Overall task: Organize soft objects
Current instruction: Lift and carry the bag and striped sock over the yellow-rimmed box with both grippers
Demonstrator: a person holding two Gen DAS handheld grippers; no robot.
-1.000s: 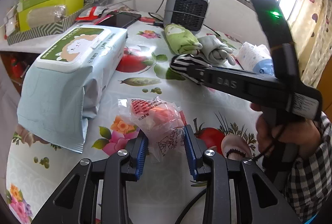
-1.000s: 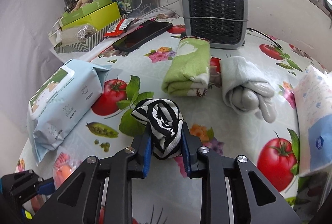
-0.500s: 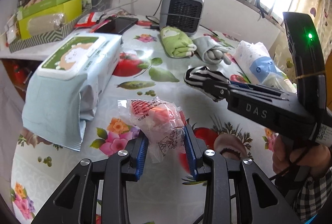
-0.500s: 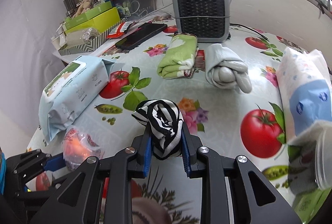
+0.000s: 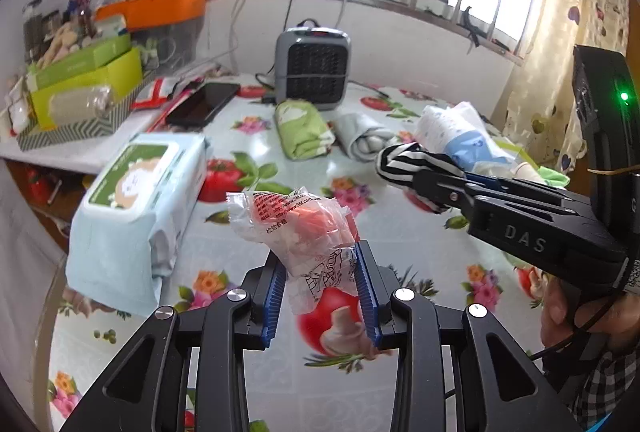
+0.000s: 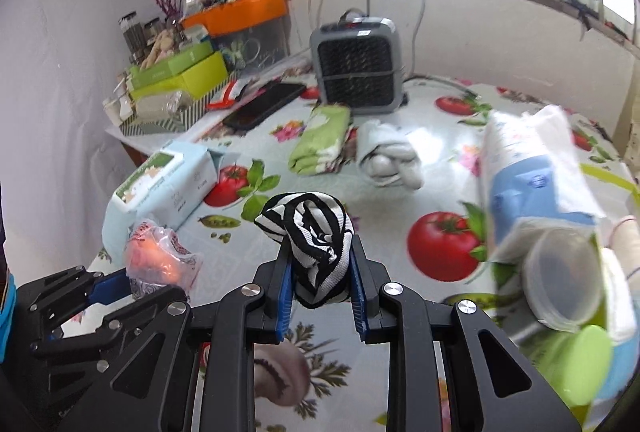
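Pale-blue film wraps the wipes pack (image 5: 136, 216), which lies at the left of the bench (image 5: 424, 372), the flowered and tomato-printed cloth of which is seen in both views. Just right of it, a crinkled clear packet (image 5: 304, 228) with an orange content is held off the bench between the blue pads of the left hand-held gripper (image 5: 320, 296), which is closed narrowly on the packet's lower half. The packet is judged light, slippery and easily crushed; a grip low on the bunched film, as shown, seems adequate. Further back, a folded green cloth (image 6: 320, 140) and a rolled grey cloth (image 6: 388, 156) are seen side by side, before a grey heater (image 6: 356, 68). At centre-right, a black-and-white striped sock bundle (image 6: 316, 236) is clamped in the right hand-held gripper (image 6: 318, 296), also clear of the bench. The bundle is judged soft, light and compressible, unlikely to slip, and best taken across its thickest fold. At the far right, a white-and-blue soft pack (image 6: 532, 176) lies on the bench, with a clear tub (image 6: 560, 280) blurred at its near end.
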